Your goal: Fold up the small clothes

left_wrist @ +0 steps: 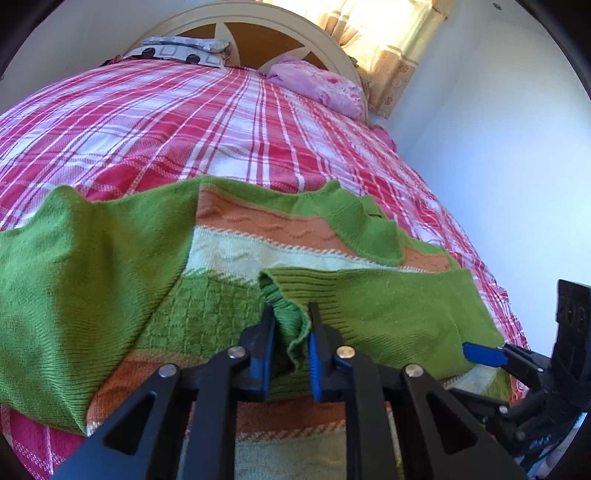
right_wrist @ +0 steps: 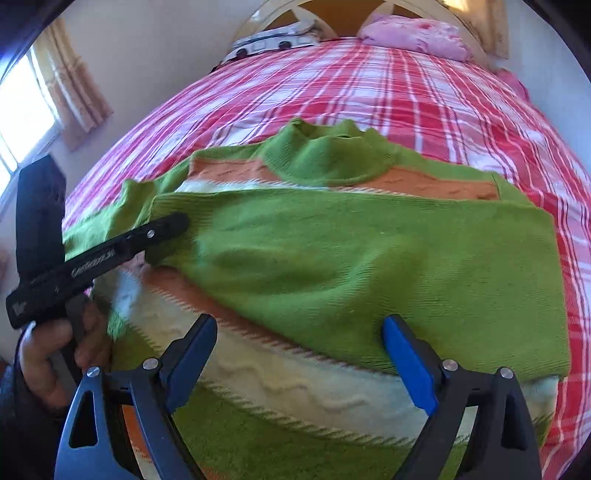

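A small green sweater (left_wrist: 110,266) with orange and pale stripes lies flat on the bed, neck toward the headboard. One green sleeve (right_wrist: 351,266) is folded across its chest. My left gripper (left_wrist: 291,321) is shut on the ribbed cuff (left_wrist: 286,314) of that sleeve, holding it over the sweater's middle. It also shows in the right wrist view (right_wrist: 173,225) at the left. My right gripper (right_wrist: 299,332) is open and empty, low over the folded sleeve near the sweater's right side; it shows in the left wrist view (left_wrist: 484,352).
The bed has a red and white plaid cover (left_wrist: 184,122). A pink pillow (left_wrist: 317,86) and a grey patterned pillow (left_wrist: 184,51) lie by the headboard (left_wrist: 240,22). A white wall (left_wrist: 498,129) runs along the right. Curtains (left_wrist: 388,40) hang at the windows.
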A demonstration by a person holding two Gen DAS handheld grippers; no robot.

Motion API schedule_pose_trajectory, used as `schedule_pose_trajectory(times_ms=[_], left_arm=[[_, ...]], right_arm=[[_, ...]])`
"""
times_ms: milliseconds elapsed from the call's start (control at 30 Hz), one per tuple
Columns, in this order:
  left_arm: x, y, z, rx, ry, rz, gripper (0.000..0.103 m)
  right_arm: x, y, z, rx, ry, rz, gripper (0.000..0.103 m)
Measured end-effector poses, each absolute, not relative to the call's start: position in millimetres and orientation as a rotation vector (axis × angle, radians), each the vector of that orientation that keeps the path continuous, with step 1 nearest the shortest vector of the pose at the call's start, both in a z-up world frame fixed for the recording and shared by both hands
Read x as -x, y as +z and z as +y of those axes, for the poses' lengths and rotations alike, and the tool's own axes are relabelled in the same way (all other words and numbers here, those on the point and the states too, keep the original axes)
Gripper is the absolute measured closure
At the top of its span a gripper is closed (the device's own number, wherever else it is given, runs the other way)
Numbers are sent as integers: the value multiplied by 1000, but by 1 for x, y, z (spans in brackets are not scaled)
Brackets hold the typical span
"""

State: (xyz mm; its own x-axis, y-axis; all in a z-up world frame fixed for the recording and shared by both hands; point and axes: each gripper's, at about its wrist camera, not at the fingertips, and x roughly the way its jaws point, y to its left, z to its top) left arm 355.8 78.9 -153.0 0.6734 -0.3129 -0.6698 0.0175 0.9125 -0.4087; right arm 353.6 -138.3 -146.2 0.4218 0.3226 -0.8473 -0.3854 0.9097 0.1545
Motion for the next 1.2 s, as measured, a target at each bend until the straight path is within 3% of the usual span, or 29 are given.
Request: schedule_pose_trajectory(times_ms=[200, 400, 633, 867, 1000, 1200], left_arm=[[-357, -155, 80, 395, -190, 823, 85], [-356, -154, 81, 397, -187, 821, 83], [-340, -140, 90, 393, -161, 780, 62], [-303, -113, 131, 282, -84, 765, 60], [-278, -101, 175, 233, 22, 739, 45], [-244, -105, 246, 203, 181, 748, 45]], right_arm=[[-355, -129, -134, 15, 444, 975, 11], [-353, -153, -115, 40, 487, 1016, 11], [-331, -138, -122, 51, 500, 967, 11], [-303, -134, -117, 132, 507, 940, 11], [-282, -133, -108, 195, 522, 910, 11], [-258, -130, -93, 255, 540, 870, 11]])
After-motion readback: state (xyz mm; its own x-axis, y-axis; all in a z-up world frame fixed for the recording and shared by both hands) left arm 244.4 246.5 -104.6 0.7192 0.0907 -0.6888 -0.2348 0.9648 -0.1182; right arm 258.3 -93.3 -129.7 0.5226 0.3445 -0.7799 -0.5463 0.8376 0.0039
